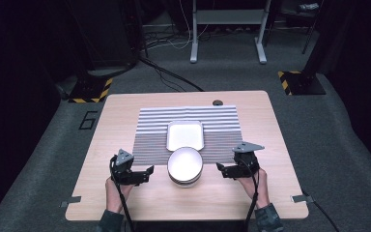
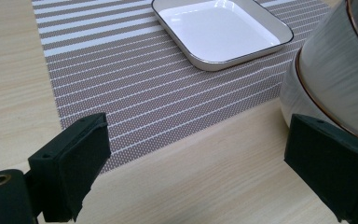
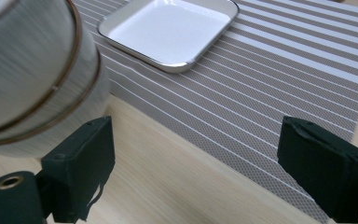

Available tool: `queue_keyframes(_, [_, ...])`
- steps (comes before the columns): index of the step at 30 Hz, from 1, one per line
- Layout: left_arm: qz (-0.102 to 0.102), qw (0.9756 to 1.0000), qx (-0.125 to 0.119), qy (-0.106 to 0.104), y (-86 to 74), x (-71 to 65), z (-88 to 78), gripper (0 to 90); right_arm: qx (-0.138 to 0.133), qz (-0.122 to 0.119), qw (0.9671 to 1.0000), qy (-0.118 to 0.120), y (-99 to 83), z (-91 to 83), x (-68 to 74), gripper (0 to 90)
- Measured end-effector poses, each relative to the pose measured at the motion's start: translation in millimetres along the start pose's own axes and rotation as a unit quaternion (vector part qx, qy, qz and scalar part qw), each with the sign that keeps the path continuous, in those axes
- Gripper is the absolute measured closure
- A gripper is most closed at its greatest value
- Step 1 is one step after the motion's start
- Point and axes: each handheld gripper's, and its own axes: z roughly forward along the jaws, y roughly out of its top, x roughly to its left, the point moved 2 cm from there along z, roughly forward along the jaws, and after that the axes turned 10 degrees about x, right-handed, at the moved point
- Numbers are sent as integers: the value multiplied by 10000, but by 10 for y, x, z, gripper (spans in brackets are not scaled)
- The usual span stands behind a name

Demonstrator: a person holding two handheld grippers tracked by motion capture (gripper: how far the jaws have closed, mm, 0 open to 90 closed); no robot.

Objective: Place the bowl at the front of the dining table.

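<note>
On the surface point(image 1: 125, 116) a striped mat point(image 1: 222, 121) carries a square tray point(image 1: 185, 134); stacked bowls point(image 1: 185, 165) (two, nested) sit between the left gripper point(image 1: 147, 173) and right gripper point(image 1: 222, 169), both with jaws apart.

Tray point(image 1: 185, 135) on mat point(image 1: 149, 130); bowls point(image 1: 185, 166) in front.

Square dish point(image 2: 221, 30) on striped mat point(image 2: 144, 88)

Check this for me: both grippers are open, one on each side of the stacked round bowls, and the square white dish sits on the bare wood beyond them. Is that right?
One thing is wrong. The square white dish sits on the striped placemat, not on bare wood; the high view shows it. The rest stands: the left gripper and right gripper are both open, one on each side of the stacked round bowls.
</note>
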Motion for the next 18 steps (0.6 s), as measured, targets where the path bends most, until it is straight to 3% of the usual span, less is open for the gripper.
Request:
queue_keyframes(2, [-5, 10000, -18, -27, 14, -7, -6, 67, -13, 3, 9999, 108, 34, -4, 13, 106])
queue_keyframes(10, [190, 9998, -24, -83, 142, -63, -40, 70, -46, -109, 9998, 161, 144, -34, 89, 107])
queue_keyframes(18, [203, 9994, -106, -262, 247, -93, -92, 70, -79, -306, 9993, 217, 283, -115, 174, 111])
